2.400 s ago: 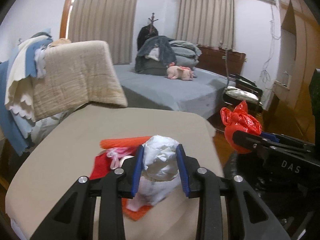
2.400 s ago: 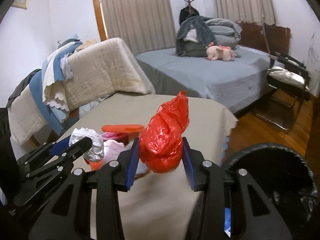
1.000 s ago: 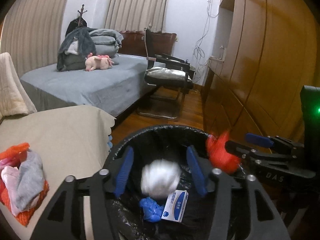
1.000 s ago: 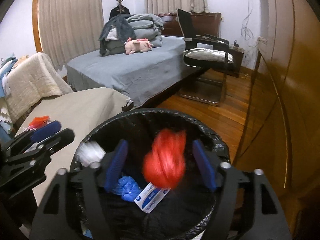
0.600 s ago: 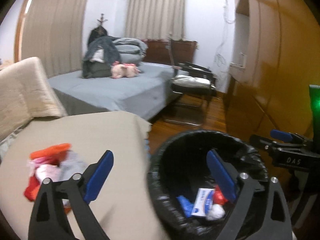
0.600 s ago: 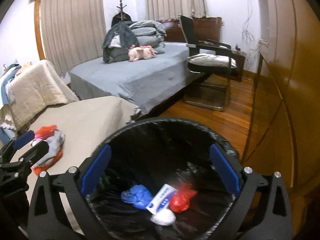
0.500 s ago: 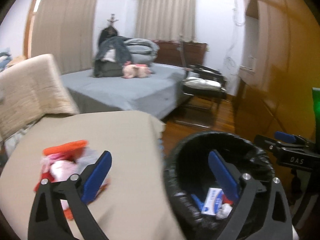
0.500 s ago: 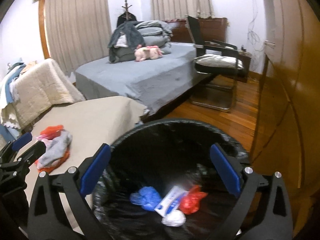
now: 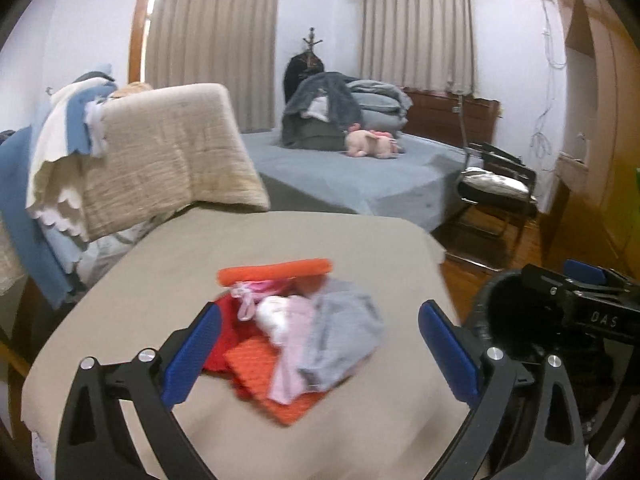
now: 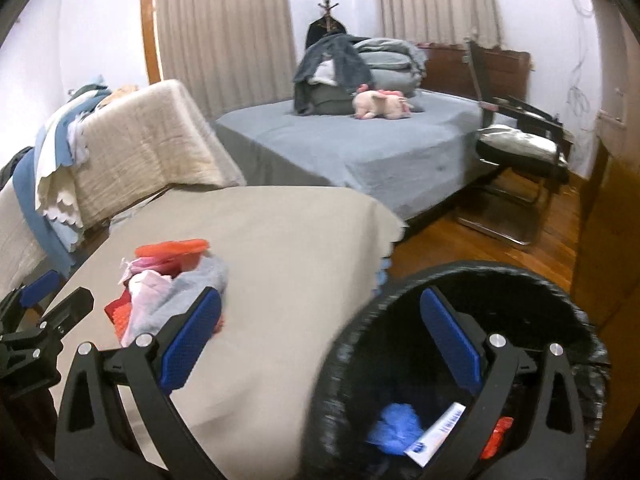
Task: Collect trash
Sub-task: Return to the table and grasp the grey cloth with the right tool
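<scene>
We hold both hand-held grippers empty, jaws wide apart: the left hand-held gripper [image 9: 320,354] over the trash pile [image 9: 298,334] mid-counter [image 9: 160,260], the right hand-held gripper [image 10: 320,344] by the counter's right edge above the bin [image 10: 520,280].

- "DAS", pale capitals on the black body of the right gripper [image 9: 580,276], seen at the right edge of the left wrist view.
- Blue mark on a white box [image 10: 434,436] inside the black bin [image 10: 568,308]; possibly a logo, too blurred to read.
</scene>
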